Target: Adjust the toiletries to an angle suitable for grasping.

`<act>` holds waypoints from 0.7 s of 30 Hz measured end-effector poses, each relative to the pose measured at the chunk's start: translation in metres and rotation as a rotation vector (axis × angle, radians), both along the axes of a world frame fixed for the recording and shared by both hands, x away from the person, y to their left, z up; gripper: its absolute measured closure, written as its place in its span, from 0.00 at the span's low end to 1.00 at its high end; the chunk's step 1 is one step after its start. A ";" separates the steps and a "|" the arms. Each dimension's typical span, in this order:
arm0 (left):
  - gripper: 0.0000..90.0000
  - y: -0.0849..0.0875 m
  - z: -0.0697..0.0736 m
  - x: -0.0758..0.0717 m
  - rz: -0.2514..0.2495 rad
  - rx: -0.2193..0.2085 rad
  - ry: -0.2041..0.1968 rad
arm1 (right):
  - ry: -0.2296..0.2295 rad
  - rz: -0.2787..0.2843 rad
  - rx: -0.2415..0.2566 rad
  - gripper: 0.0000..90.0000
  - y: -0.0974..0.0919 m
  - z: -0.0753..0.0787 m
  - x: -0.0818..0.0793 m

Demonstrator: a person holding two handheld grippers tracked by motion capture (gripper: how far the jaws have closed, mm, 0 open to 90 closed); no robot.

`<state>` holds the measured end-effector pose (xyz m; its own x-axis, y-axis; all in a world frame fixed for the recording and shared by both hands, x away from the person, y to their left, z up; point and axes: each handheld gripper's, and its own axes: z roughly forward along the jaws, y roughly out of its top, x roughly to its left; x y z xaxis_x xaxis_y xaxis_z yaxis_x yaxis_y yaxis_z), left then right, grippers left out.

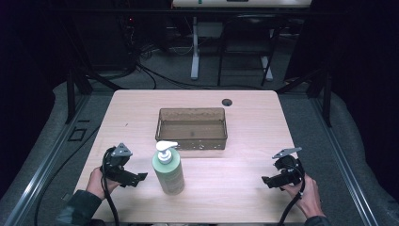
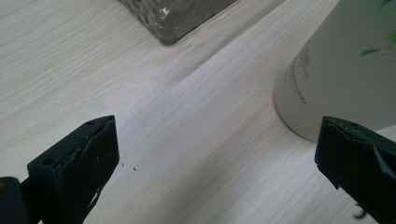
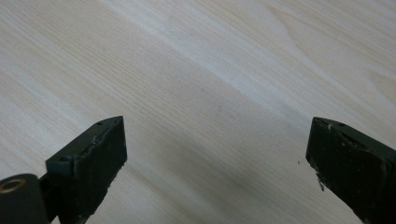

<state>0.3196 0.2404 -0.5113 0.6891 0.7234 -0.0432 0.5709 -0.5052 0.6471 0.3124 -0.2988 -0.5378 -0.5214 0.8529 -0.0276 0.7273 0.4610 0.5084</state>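
Observation:
A pale green pump bottle with a white pump head stands upright on the wooden table, in front of a clear brownish plastic bin. My left gripper rests near the table's front left, open, its jaws pointing at the bottle from a short way off. In the left gripper view the bottle's base stands ahead at the right and a corner of the bin lies at the top. My right gripper sits at the front right, open, with bare wood between its jaws.
A small round hole marks the table's far edge. Beyond the table stand desk legs and cables on a dark floor. Metal rails run along both sides of the table.

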 end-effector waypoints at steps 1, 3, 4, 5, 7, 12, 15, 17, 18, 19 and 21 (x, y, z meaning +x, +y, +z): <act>0.00 -0.001 0.000 -0.001 -0.002 -0.001 -0.004 | 0.000 0.001 0.003 0.05 0.000 0.000 0.000; 0.00 -0.003 0.002 -0.004 -0.014 -0.007 -0.007 | -0.001 0.000 0.006 0.05 0.001 0.001 0.000; 0.00 -0.004 0.002 -0.005 -0.022 -0.007 -0.011 | 0.000 0.004 0.007 0.05 0.001 0.001 0.000; 0.00 -0.006 0.003 -0.007 -0.029 0.001 -0.015 | 0.001 0.005 0.005 0.05 0.001 0.000 0.000; 0.00 -0.009 0.004 -0.010 -0.048 -0.015 -0.019 | 0.004 0.006 0.005 0.06 0.002 0.000 0.001; 0.00 -0.015 0.007 -0.016 -0.086 -0.030 -0.025 | 0.009 0.009 0.003 0.06 0.002 -0.001 0.002; 0.00 -0.018 0.008 -0.018 -0.104 -0.038 -0.025 | 0.012 0.007 0.010 0.06 0.003 -0.002 0.003; 0.00 -0.022 0.009 -0.021 -0.131 -0.041 -0.026 | 0.021 0.009 0.008 0.06 0.002 -0.003 0.004; 0.00 -0.023 0.009 -0.022 -0.136 -0.045 -0.025 | 0.022 0.008 0.012 0.06 0.002 -0.004 0.004; 0.00 -0.023 0.009 -0.024 -0.142 -0.046 -0.025 | 0.021 0.009 0.009 0.06 0.002 -0.004 0.005; 0.00 -0.024 0.011 -0.027 -0.150 -0.059 -0.029 | 0.021 0.007 0.012 0.06 0.002 -0.004 0.007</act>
